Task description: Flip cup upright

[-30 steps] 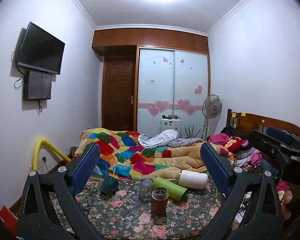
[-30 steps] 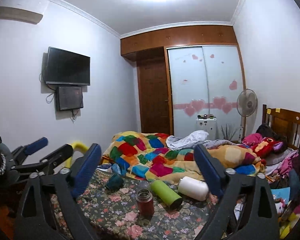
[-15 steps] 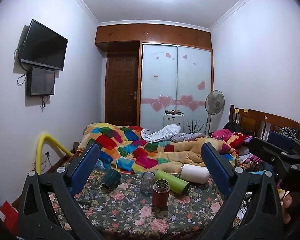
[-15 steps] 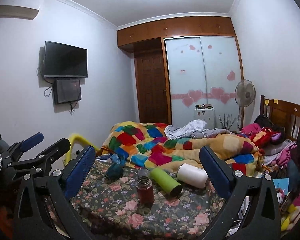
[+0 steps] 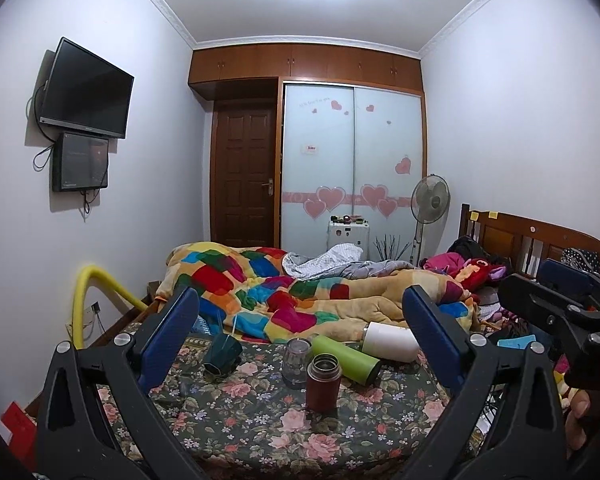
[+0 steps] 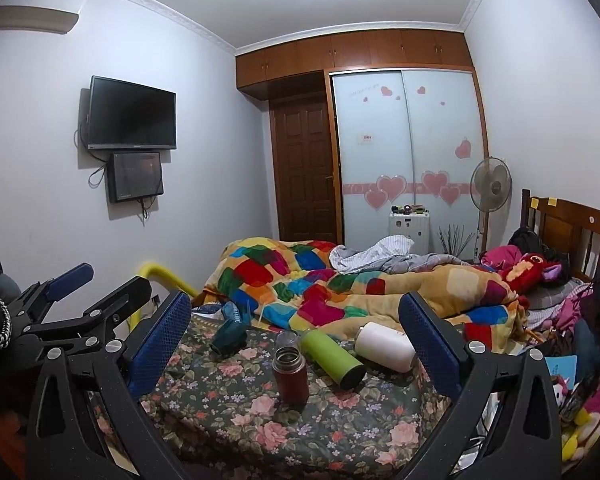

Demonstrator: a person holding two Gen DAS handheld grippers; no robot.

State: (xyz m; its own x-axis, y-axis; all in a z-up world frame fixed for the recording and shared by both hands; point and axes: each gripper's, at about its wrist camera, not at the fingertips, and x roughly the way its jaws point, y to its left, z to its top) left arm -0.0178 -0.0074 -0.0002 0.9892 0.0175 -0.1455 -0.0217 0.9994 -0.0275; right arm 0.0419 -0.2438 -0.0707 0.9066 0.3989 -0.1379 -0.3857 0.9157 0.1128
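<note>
- Both tools are held back from the work. The left hand-held gripper has its jaws spread wide with nothing between them; the right hand-held gripper is likewise wide and empty.
- 5 vessels sit on the floral-covered counter. 2 stand: a maroon flask at the front and a clear glass jar just behind it.
- 3 lie tipped: a dark teal cup at the left, a green bottle in the middle and a white bottle at the right, against the edge of the patchwork quilt.
- Which vessel is meant is not settled by the task wording; I judge the dark teal cup the likeliest, and a wrong pick is the first risk.
- The maroon flask stands open-topped and nearest the tools. An approach to the green bottle passing low over it could knock it down.
- The green bottle and white bottle are round and lie near each other. A push before the jaws close could roll one into the other or toward the quilt.
- The dark teal cup rests on its side near the counter's left rear edge. A glancing contact could send it off that side.
- The cloth looks soft and uneven, so a vessel set upright may tip again if released early.
</note>
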